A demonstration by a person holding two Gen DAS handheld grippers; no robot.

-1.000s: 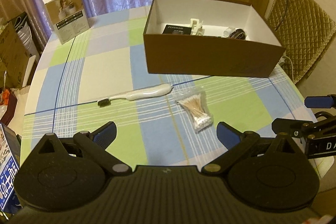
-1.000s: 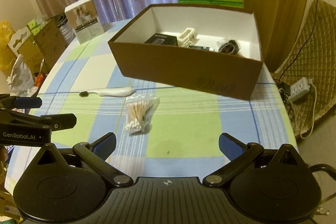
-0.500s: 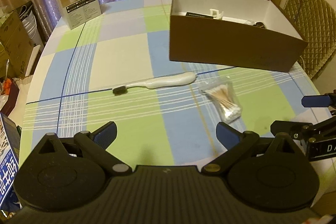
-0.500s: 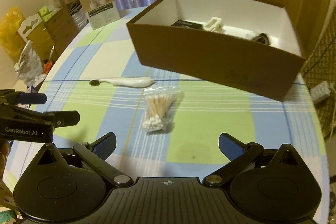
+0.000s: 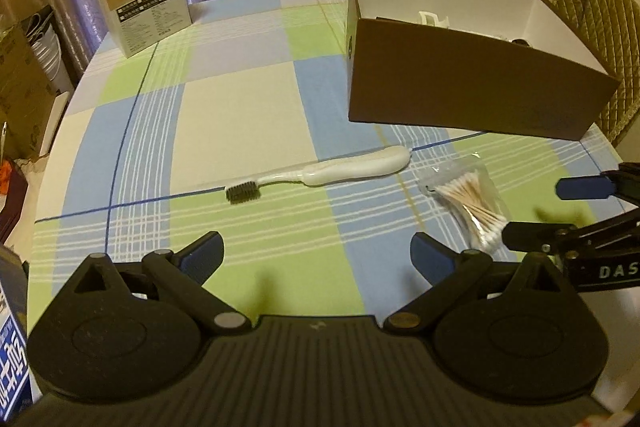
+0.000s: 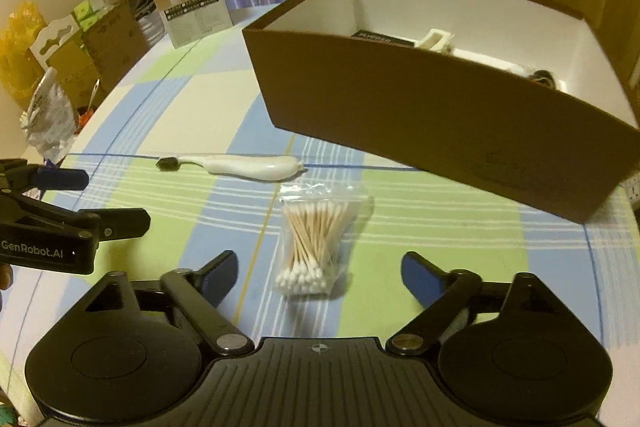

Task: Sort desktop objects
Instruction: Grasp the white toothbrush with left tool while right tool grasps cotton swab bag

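Both the left gripper [image 5: 318, 253] and right gripper [image 6: 318, 277] hold their fingers wide apart, empty; the bag of cotton swabs [image 6: 314, 247] lies between the right gripper's fingers on the worktop [image 6: 440, 247], untouched.

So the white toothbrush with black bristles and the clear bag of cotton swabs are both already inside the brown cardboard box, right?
Not quite. The white toothbrush with black bristles and the clear bag of cotton swabs both lie on the checked tablecloth, in front of the brown cardboard box, not inside it. Both wrist views show this; the box holds other items.
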